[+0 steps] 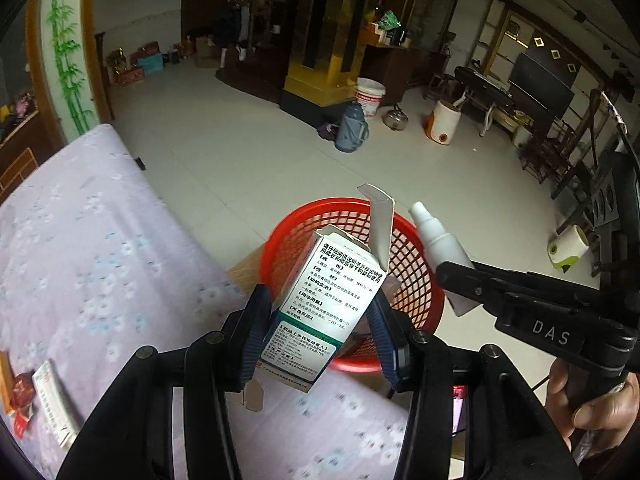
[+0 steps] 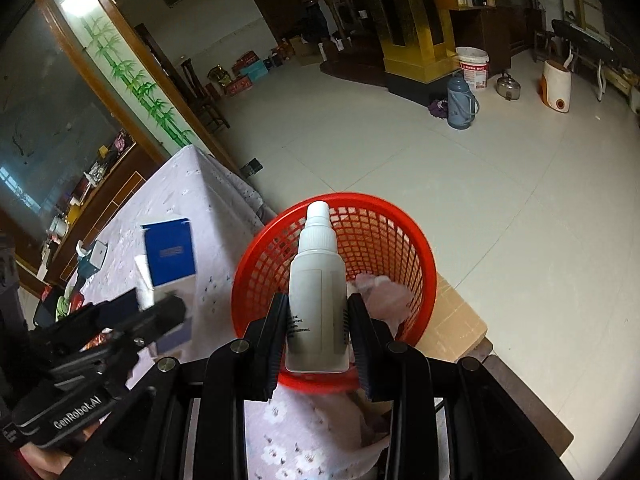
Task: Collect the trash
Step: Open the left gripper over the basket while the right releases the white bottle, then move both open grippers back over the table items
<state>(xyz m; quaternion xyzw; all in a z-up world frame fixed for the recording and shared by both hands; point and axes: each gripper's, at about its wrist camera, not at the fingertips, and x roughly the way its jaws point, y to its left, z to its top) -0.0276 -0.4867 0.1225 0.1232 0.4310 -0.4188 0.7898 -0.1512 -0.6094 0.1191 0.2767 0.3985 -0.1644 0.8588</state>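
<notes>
In the left wrist view my left gripper (image 1: pixel 320 300) is shut on a white medicine box (image 1: pixel 336 276) with printed text and an open top flap. It holds the box upright over the near rim of a red mesh basket (image 1: pixel 320 206). To its right, my right gripper (image 1: pixel 456 276) holds a white spray bottle (image 1: pixel 440 240). In the right wrist view my right gripper (image 2: pixel 318 304) is shut on that bottle (image 2: pixel 318 276), upright above the basket (image 2: pixel 400 208). The box's blue face (image 2: pixel 170 252) and my left gripper (image 2: pixel 160 308) are at the left. Crumpled pale material (image 2: pixel 380 292) lies in the basket.
A lilac flowered cloth (image 1: pixel 80 240) covers the table, with flat packets and a red wrapper (image 1: pixel 40 396) near its left corner. The basket stands on a cardboard box (image 2: pixel 452 320) beside the table. A hand (image 1: pixel 592 400) grips the right tool. On the tiled floor beyond stand a thermos (image 1: pixel 351 128) and a bucket (image 1: pixel 370 96).
</notes>
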